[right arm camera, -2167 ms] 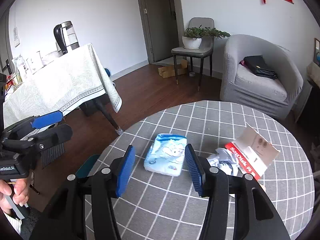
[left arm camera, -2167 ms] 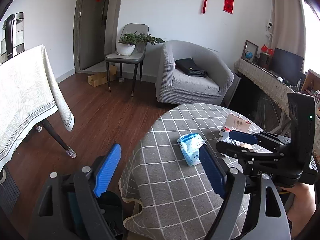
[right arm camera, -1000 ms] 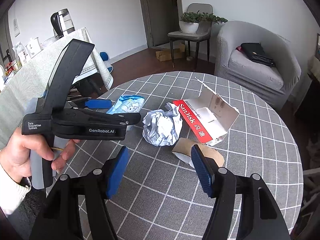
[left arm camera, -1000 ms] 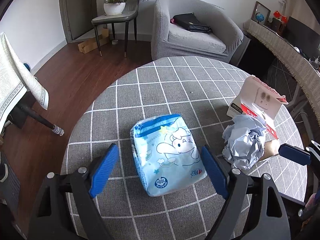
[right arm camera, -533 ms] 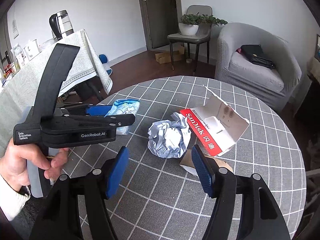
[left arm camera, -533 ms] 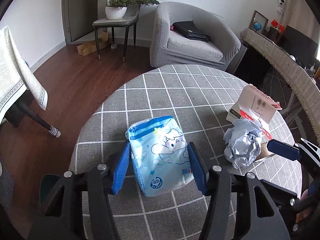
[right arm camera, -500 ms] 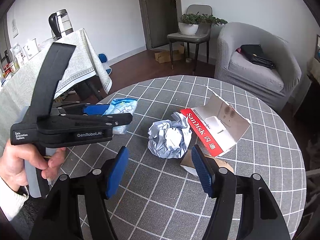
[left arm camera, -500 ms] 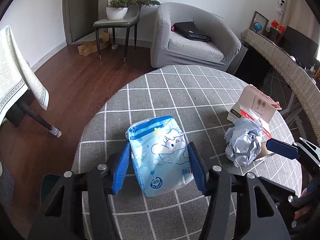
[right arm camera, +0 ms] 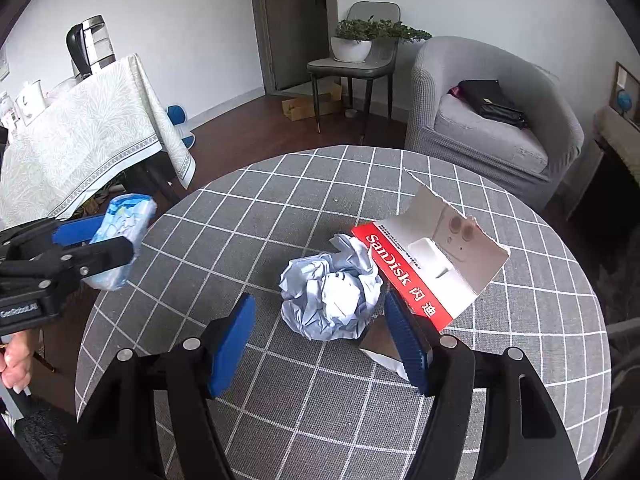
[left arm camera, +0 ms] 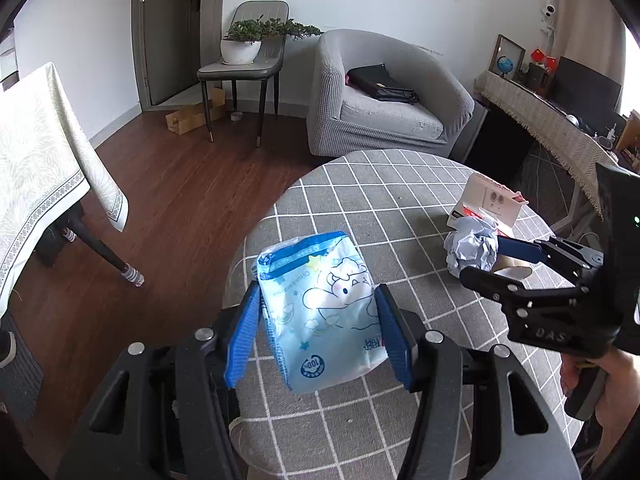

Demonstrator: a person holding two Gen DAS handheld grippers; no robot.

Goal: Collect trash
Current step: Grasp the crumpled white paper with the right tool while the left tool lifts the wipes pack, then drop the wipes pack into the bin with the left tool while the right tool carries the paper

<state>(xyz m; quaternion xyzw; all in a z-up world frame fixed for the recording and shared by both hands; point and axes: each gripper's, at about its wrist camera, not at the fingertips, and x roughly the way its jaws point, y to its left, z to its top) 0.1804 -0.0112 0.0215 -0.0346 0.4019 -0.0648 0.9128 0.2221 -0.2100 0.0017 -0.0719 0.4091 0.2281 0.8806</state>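
My left gripper (left arm camera: 318,330) is shut on a light blue tissue pack (left arm camera: 324,312) and holds it above the round table's left edge. The pack also shows in the right wrist view (right arm camera: 120,236), off the table. My right gripper (right arm camera: 320,336) is open, its blue pads on either side of a crumpled white paper ball (right arm camera: 330,294) without touching it. A torn red and white SanDisk box (right arm camera: 432,264) lies right of the ball. A brown cardboard scrap (right arm camera: 378,340) lies under the right finger.
The round table (right arm camera: 520,360) has a grey checked cloth. A second table with a pale cloth (right arm camera: 80,140) and a kettle stands at the left. A grey armchair (left arm camera: 384,108) and a chair with a plant (left arm camera: 244,60) stand behind, on wood floor.
My left gripper has lifted the tissue pack and carried it left, past the table edge. My right gripper has moved in so the paper ball sits between its open pads.
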